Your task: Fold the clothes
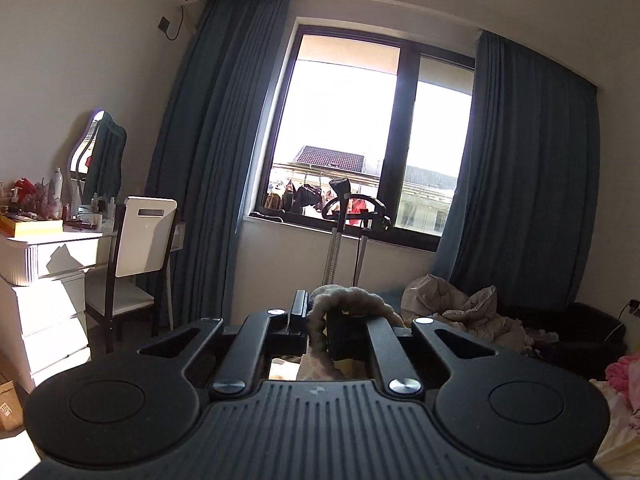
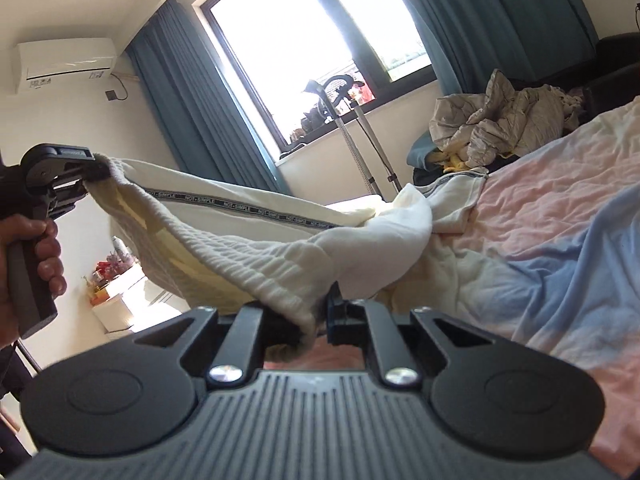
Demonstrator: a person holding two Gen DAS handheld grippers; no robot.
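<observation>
A cream-white knitted garment (image 2: 256,240) with a dark lettered band inside its hem hangs stretched in the air between both grippers, its far part trailing onto the bed. My left gripper (image 1: 318,316) is shut on a ribbed edge of the garment (image 1: 344,300); it also shows in the right wrist view (image 2: 98,168) at the left, held by a hand. My right gripper (image 2: 316,316) is shut on the garment's other ribbed corner, just above the bed.
The bed has a pink and light blue sheet (image 2: 560,248). A crumpled beige quilt (image 2: 504,116) lies at its far end. A garment steamer stand (image 1: 344,236) is below the window. A white dresser (image 1: 44,280) and chair (image 1: 136,256) stand left. Pink clothes (image 1: 624,376) lie at right.
</observation>
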